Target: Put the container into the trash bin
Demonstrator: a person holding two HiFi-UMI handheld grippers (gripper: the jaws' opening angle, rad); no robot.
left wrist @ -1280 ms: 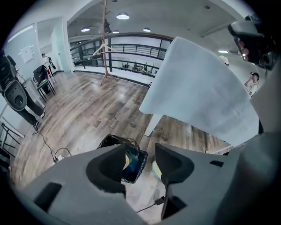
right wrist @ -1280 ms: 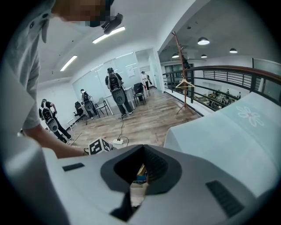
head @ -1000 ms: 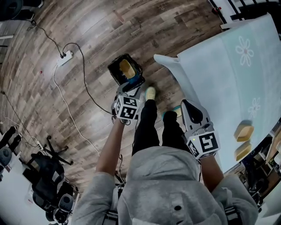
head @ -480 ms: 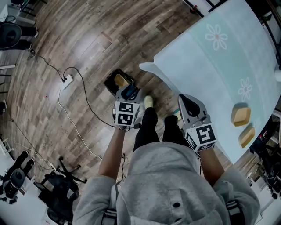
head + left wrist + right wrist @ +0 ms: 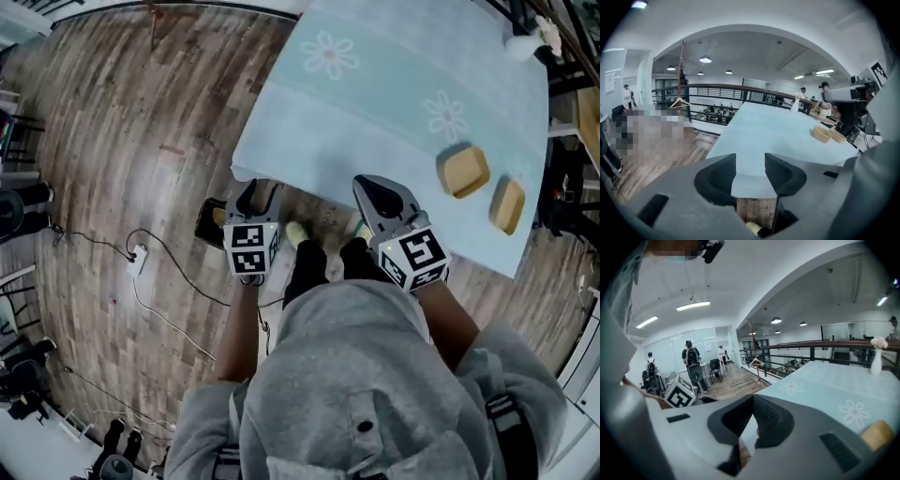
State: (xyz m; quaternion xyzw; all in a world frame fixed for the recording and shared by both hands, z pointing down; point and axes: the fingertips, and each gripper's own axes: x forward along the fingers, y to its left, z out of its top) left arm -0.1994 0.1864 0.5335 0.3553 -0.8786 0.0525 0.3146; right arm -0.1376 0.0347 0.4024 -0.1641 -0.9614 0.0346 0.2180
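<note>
The left claw stands wide with nothing between its pads. The right claw has its tips drawn together on nothing. Neither carries a container, so no load is on its way at this moment.

In the head view the small black trash bin sits on the wooden plank floor at about 9 o'clock from the left claw, half hidden by it. A tan patch shows inside. It is probably one container already dropped in, though too little of it shows to be sure.

Two shallow tan square containers lie on the bench under its pale blue daisy-print cloth, at about 2 o'clock from the right claw. They lie side by side, just apart, near the bench edge. By my reading these two are left to fetch.

Each is open-topped with rounded corners and a low rim, matte like moulded fibre or wood, and looks empty. They are likely light and stiff.
</note>
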